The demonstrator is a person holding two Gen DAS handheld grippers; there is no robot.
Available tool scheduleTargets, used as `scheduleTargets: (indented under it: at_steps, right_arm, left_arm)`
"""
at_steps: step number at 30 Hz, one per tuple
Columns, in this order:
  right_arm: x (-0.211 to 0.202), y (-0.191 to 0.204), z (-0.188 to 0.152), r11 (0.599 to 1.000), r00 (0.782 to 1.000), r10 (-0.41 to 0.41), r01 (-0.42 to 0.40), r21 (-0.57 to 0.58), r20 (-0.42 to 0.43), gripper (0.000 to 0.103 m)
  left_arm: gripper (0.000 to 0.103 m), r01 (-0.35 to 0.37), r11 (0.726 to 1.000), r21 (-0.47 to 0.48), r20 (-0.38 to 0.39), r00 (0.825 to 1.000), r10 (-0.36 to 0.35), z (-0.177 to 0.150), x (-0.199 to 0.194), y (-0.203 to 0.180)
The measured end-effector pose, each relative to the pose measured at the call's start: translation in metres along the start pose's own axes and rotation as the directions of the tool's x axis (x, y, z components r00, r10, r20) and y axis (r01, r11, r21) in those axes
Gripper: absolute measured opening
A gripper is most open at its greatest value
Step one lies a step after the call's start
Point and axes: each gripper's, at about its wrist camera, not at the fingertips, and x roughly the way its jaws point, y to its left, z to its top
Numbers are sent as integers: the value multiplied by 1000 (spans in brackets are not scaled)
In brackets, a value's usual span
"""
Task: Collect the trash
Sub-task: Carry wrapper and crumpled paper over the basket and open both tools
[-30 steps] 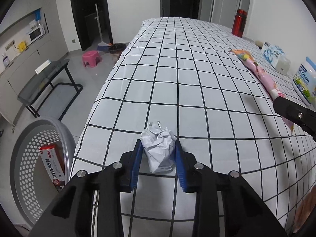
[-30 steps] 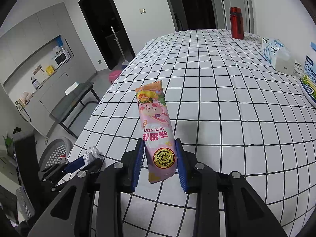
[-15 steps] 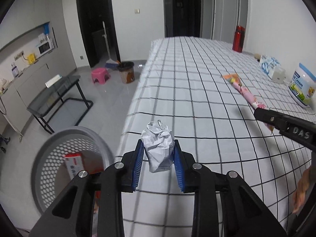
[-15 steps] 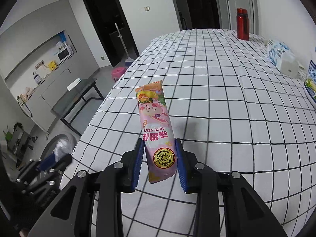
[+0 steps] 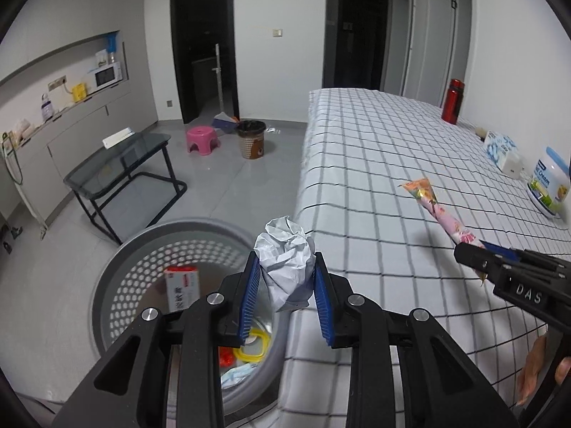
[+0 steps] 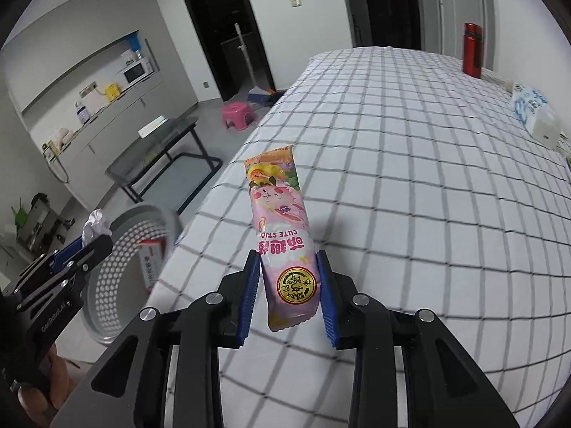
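My left gripper [image 5: 285, 281] is shut on a crumpled white paper ball [image 5: 285, 260], held in the air over the rim of the grey perforated basket [image 5: 117, 285] beside the table. My right gripper [image 6: 287, 285] is shut on a pink snack wrapper [image 6: 282, 228], which sticks up above the checked tablecloth [image 6: 410, 164]. In the left wrist view the right gripper [image 5: 474, 253] and its wrapper [image 5: 439, 210] hover at the right. In the right wrist view the left gripper [image 6: 84, 246] with the paper ball [image 6: 95, 226] hangs by the basket [image 6: 150, 217].
The basket holds a red-and-white box [image 5: 180, 287], a yellow ring [image 5: 255, 346] and other scraps. On the table's far side stand a red flask [image 5: 452, 100], a tissue pack [image 5: 499, 146] and a white tub [image 5: 549, 185]. A glass side table [image 5: 117, 160], pink stool [image 5: 201, 139] and brown bin [image 5: 251, 139] stand on the floor.
My left gripper has carried the paper ball off the table edge and leftward, out over the basket. My right gripper has moved toward the table's left edge with the wrapper.
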Motion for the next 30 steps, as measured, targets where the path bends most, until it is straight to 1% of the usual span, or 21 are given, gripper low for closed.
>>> scheduleTargets:
  at_steps: [9, 15, 17, 20, 25, 30]
  right_arm:
    - [25, 61, -14, 996, 996, 56, -60, -69, -62, 31]
    - [43, 105, -12, 986, 991, 96, -108, -125, -94, 31]
    - [49, 123, -10, 981, 989, 110, -125, -151, -100, 31]
    - [54, 139, -6, 973, 986, 130, -147, -177, -106, 31]
    - [67, 167, -4, 958, 979, 164, -188, -215, -124, 31]
    - [82, 179, -9, 946, 969, 188, -222, -235, -157, 31]
  left_arm:
    - [29, -45, 996, -73, -37, 998, 42, -22, 2, 57]
    - [29, -104, 987, -126, -51, 994, 98, -29, 0, 107]
    - [29, -122, 983, -137, -57, 992, 115, -29, 1, 121]
    - [29, -143, 977, -157, -59, 989, 136, -29, 0, 139]
    - [29, -154, 972, -176, -66, 987, 145, -32, 1, 152]
    - [29, -157, 971, -180, -88, 986, 143, -39, 8, 153]
